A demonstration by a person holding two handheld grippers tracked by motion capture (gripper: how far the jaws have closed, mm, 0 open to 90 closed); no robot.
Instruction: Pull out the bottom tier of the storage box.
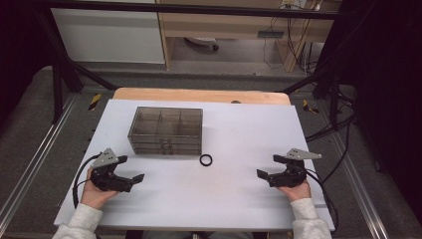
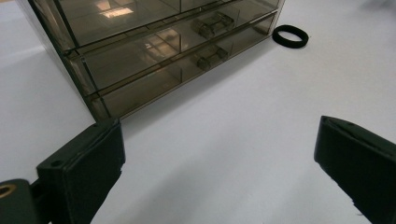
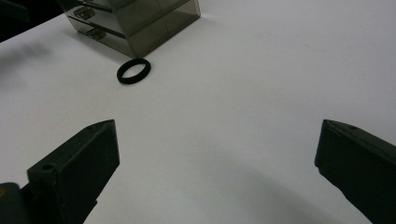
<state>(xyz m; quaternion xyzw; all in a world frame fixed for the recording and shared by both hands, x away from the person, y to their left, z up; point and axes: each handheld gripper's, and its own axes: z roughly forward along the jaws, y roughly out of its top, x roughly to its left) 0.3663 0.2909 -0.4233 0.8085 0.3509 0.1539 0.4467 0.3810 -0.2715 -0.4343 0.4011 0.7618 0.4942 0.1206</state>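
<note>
Resting low over the white board, both tongs were spread wide and held nothing. The left gripper sat near the board's front left, jaws aimed toward the middle; in the left gripper view its jaws stood far apart with bare board between them, the left gripper facing the box. The right gripper sat near the front right, jaws also aimed inward and apart; the right gripper view showed the same wide gap. The ring lay flat on the board between the two, just in front of the box's front right corner, apart from both grippers. The box, smoky clear with drawers shut, stood left of centre.
</note>
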